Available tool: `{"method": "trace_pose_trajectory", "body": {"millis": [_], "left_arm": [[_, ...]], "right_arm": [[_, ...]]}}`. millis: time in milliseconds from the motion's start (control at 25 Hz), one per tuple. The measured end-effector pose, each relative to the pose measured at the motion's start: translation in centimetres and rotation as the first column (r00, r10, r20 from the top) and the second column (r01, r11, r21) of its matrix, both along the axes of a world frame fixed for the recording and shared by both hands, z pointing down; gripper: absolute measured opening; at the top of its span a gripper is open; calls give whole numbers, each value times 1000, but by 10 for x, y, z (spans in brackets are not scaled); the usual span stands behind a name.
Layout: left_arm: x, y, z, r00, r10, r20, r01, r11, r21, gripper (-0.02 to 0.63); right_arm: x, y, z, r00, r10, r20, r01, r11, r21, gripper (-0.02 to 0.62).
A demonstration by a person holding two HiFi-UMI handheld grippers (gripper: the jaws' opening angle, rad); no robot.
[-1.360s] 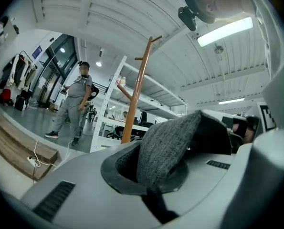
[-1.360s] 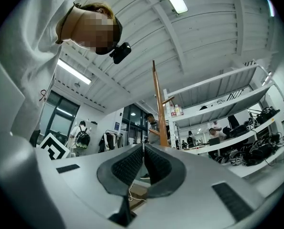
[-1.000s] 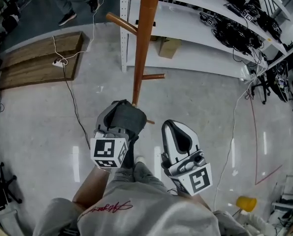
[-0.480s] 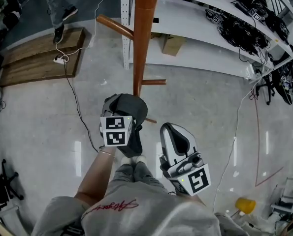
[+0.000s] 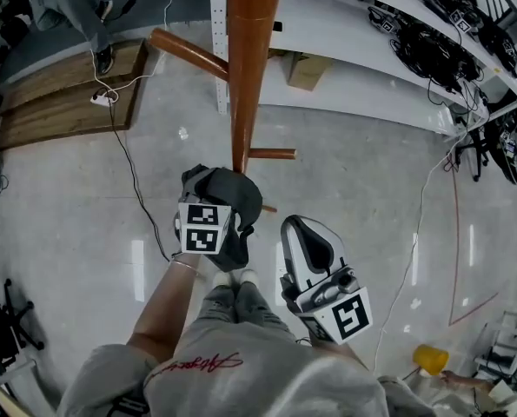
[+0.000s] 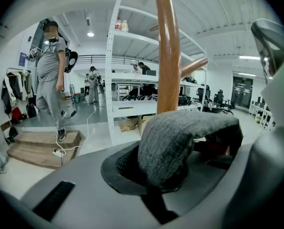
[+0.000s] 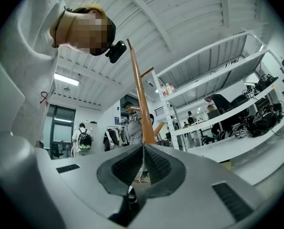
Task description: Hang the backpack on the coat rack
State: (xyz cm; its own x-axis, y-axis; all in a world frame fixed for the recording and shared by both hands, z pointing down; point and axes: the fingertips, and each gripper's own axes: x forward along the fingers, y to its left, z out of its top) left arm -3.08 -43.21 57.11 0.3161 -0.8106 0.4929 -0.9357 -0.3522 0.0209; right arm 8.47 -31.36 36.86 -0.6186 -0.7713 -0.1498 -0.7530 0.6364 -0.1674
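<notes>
The coat rack's wooden pole (image 5: 245,68) rises straight ahead of me, with a slanted peg (image 5: 188,53) to its left and a short peg (image 5: 271,155) low on its right. My left gripper (image 5: 216,200) is shut on the backpack's dark grey woven strap (image 5: 228,194), close to the foot of the pole. In the left gripper view the strap (image 6: 189,142) loops over the left gripper (image 6: 156,187), with the pole (image 6: 168,56) just behind. Most of the backpack is hidden under the gripper. My right gripper (image 5: 306,231) is shut and empty; in its own view the right gripper (image 7: 142,163) points at the pole (image 7: 141,99).
White metal shelving (image 5: 432,59) with tangled cables runs behind the rack, and a cardboard box (image 5: 308,69) sits under it. A wooden platform (image 5: 67,94) and a floor cable (image 5: 136,181) lie at the left. A person (image 6: 51,70) walks near the platform. A yellow object (image 5: 432,359) lies at lower right.
My left gripper, still shut on the strap, has moved in towards the pole and tipped downward. The right gripper has shifted only slightly. The person at upper left has walked on.
</notes>
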Motion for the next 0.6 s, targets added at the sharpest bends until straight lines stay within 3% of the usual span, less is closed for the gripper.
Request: {"method": "trace_pose_trajectory", "body": {"millis": [200, 600], "left_arm": [[4, -4, 15, 996, 91, 22, -90, 996, -25, 17], [21, 1, 45, 962, 250, 114, -245, 968, -57, 18]], "right_arm": [[-3, -4, 11, 1000, -4, 6, 5, 999, -35, 21], [-4, -1, 26, 1000, -11, 6, 11, 997, -71, 21]]}}
